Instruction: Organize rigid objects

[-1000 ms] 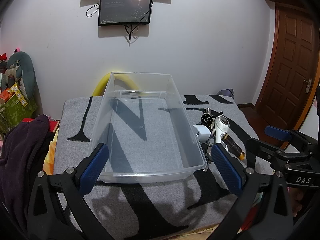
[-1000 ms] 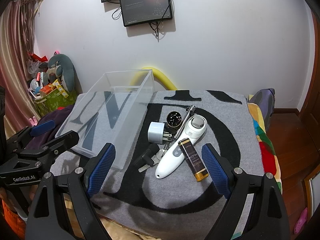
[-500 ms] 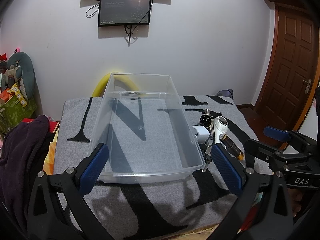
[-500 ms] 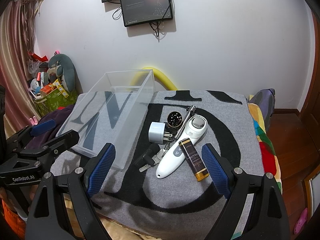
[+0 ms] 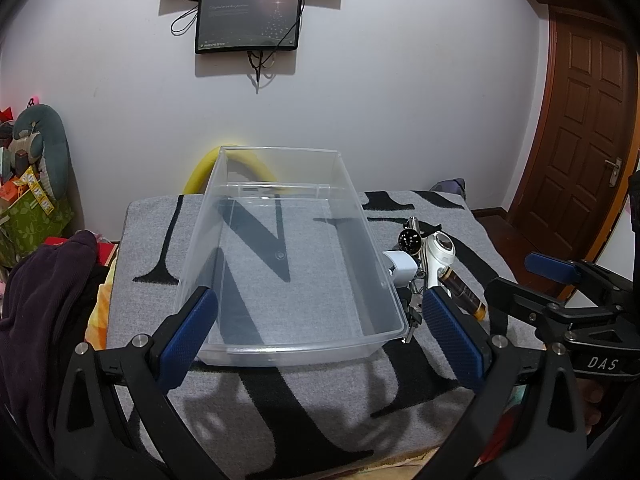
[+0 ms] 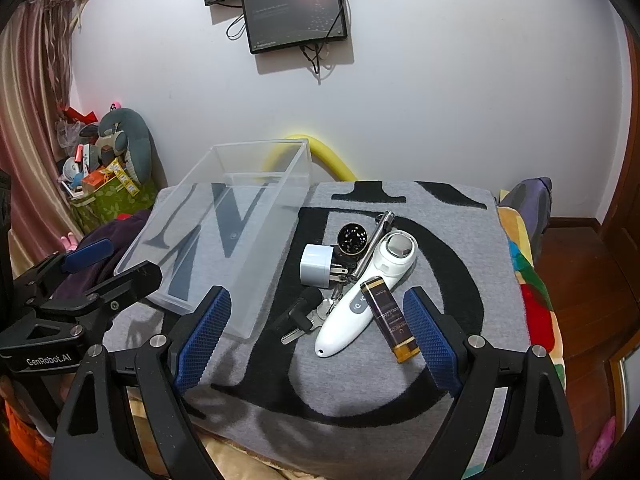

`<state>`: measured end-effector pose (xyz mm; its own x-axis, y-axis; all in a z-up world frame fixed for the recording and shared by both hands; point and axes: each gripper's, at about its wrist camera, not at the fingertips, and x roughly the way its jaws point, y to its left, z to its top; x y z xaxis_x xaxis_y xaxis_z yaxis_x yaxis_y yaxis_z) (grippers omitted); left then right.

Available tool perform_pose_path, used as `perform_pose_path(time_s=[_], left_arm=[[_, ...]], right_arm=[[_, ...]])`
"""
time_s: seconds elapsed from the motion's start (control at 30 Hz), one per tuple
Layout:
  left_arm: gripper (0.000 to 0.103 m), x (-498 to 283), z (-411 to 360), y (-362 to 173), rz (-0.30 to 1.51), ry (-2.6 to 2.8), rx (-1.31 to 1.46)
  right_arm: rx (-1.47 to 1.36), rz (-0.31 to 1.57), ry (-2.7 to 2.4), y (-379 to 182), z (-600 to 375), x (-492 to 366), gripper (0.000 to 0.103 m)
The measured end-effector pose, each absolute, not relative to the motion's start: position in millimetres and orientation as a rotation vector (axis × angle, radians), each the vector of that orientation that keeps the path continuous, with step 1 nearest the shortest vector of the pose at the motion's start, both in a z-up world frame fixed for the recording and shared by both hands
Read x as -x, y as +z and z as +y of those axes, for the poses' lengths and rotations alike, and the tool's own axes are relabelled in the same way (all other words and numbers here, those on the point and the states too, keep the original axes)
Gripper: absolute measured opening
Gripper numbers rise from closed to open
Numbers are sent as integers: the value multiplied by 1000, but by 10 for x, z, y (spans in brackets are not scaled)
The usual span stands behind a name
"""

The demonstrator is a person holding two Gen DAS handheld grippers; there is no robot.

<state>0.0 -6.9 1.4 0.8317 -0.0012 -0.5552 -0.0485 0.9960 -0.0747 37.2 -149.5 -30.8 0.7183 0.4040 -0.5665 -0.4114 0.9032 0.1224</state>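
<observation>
— Both claws are seen spread wide with nothing held: the right claw (image 6: 316, 324) hovers over the pile, the left claw (image 5: 320, 332) before the clear bin (image 5: 288, 336).

— Where is the pile found?

— On the grey blanket (image 6: 360, 400), just beside the empty bin: white massager (image 6: 360, 296), amber bottle (image 6: 390, 322), white plug adapter (image 6: 316, 266), keys (image 6: 308, 320), round black grinder (image 6: 352, 238), metal pen (image 6: 374, 242).

— How should the massager be handled?

— It is judged stiff, light and slippery; its narrow handle should be pinched crosswise. The bottle leaning against it, possibly glass, may be knocked aside.
</observation>
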Motion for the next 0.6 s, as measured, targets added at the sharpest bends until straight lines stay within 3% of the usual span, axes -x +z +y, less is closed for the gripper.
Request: perform_pose_path(time_s=[0.6], left_arm=[[103,8,-86,11,590,26,83]], right_arm=[[11,625,450,-307,-1496,-373,87]])
